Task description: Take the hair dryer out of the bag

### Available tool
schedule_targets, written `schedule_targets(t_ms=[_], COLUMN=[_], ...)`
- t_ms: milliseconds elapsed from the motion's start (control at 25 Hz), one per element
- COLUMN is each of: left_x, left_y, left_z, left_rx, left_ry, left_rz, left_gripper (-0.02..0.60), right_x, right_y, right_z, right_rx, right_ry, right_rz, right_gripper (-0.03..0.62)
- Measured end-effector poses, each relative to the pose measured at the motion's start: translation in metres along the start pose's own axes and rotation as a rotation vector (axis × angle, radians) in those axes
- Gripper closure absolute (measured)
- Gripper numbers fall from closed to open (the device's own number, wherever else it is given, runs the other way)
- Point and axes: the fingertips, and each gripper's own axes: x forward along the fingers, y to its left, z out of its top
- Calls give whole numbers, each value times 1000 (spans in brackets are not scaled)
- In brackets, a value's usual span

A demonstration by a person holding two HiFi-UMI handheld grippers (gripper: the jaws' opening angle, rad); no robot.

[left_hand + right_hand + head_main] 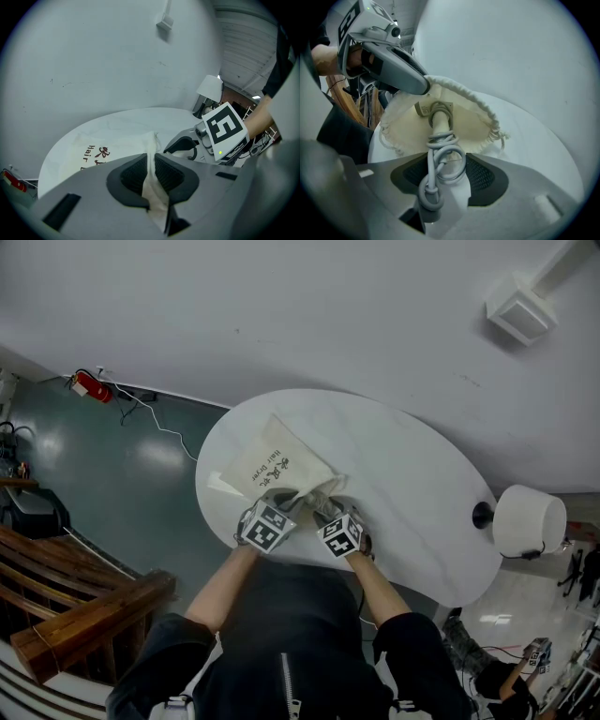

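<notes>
A cream cloth bag (272, 465) with dark print lies on the round white table (412, 484). My left gripper (151, 176) is shut on a fold of the bag's rim and holds the mouth up. In the right gripper view its tip (424, 86) lifts the rim over the opening. The hair dryer's pale handle (439, 119) sticks out of the bag's mouth (473, 122), with its grey cord (443, 154) wound in a coil. My right gripper (446, 171) is closed on that coil and handle end. The dryer's body is hidden inside the bag.
A white lamp-like cylinder (528, 519) on a black stem stands at the table's right edge. Wooden benches (84, 615) are at the lower left, and a red fire extinguisher (91, 386) lies on the floor by the wall. A white box (521, 307) is fixed on the wall.
</notes>
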Motion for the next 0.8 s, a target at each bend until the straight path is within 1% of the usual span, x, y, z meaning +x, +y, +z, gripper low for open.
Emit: schedule_targets(t_ms=[520, 800], left_x=[1, 1], left_y=[-4, -5], left_z=[-7, -12], left_rx=[17, 10], left_ry=[8, 25], left_rz=[-6, -4], left_gripper=[529, 529], right_x=[-12, -19], right_y=[-1, -2], right_z=[-22, -36], right_rx=[6, 12], right_ry=[18, 26], right_rz=[-16, -22], right_gripper=[368, 368])
